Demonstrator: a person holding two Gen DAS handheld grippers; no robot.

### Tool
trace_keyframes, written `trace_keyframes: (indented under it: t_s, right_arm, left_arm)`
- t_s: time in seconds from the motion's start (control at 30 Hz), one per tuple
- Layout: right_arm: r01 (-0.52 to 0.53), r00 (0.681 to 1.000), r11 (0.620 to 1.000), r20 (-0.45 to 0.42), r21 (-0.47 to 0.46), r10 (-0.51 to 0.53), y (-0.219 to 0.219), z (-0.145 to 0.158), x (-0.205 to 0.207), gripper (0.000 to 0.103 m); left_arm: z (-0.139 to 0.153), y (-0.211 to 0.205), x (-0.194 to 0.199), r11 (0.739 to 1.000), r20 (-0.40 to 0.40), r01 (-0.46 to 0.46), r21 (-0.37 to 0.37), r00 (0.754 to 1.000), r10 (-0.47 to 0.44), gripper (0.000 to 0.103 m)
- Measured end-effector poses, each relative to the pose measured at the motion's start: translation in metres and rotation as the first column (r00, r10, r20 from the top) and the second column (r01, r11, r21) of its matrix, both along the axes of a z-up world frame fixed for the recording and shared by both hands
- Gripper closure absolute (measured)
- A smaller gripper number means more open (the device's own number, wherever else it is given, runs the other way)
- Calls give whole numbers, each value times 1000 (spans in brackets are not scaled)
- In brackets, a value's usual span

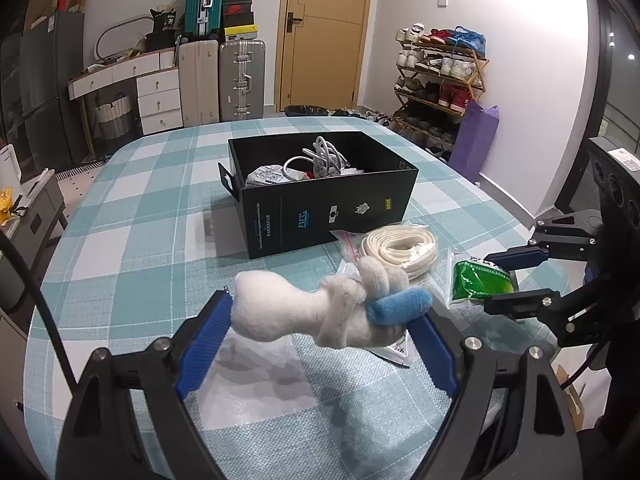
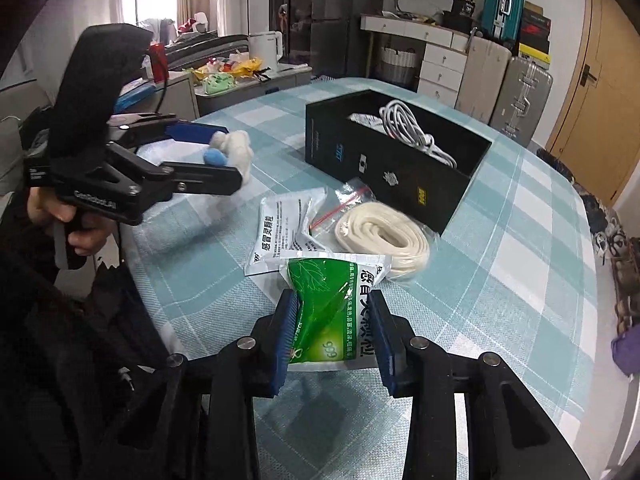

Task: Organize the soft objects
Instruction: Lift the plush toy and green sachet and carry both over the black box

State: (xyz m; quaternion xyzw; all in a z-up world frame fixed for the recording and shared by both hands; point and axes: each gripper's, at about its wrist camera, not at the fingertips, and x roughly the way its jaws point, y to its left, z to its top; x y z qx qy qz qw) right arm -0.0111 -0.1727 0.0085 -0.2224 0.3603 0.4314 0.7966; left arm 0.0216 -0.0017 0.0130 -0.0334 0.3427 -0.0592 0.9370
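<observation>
My left gripper [image 1: 324, 312] is shut on a white plush toy with a blue part [image 1: 320, 312] and holds it above the table; it also shows in the right wrist view [image 2: 234, 148]. My right gripper [image 2: 332, 300] is shut on a green and white sachet [image 2: 328, 304], which also shows in the left wrist view [image 1: 478, 282]. An open black box [image 1: 320, 200] with white cables and packets inside stands on the checked tablecloth [image 1: 140, 240]. A bagged coil of white strap [image 2: 380, 236] and a white sachet [image 2: 284, 228] lie in front of the box.
A clear plastic bag [image 1: 256, 384] lies on the cloth under the left gripper. Suitcases [image 1: 240, 80], drawers, a shoe rack [image 1: 440, 76] and a door stand beyond the table's far edge. A side cabinet with clutter [image 2: 240, 76] stands off the table's left side.
</observation>
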Motion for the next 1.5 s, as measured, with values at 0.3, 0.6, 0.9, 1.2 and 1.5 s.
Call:
trace_keyframes:
  t_s: [0.3,0.6,0.9,1.2,1.5]
  right_arm:
    - [8,999,998,33,59,-10,-6,13,-1,67]
    - [51,995,987,72,152,-62,-10,28,2,67]
    - [108,989,972,80,208,-127,-7,36,18,67]
    - [140,984,961,76,237,-163,5,45,39,67]
    - [165,980,953,70,254,-189,19,51,62,67]
  left_arm:
    - [5,2,6,1000,15,-15,-3,1000,15,17]
    - [16,8,20,999,48,-34,-6,998,35,17]
    - [27,15,43,999,76,-48,-13,996,49,17]
    - [40,22,65,998,95,-57,-9,994,58,17]
    - [48,24,85,999,104,-54,-4,993,55,17]
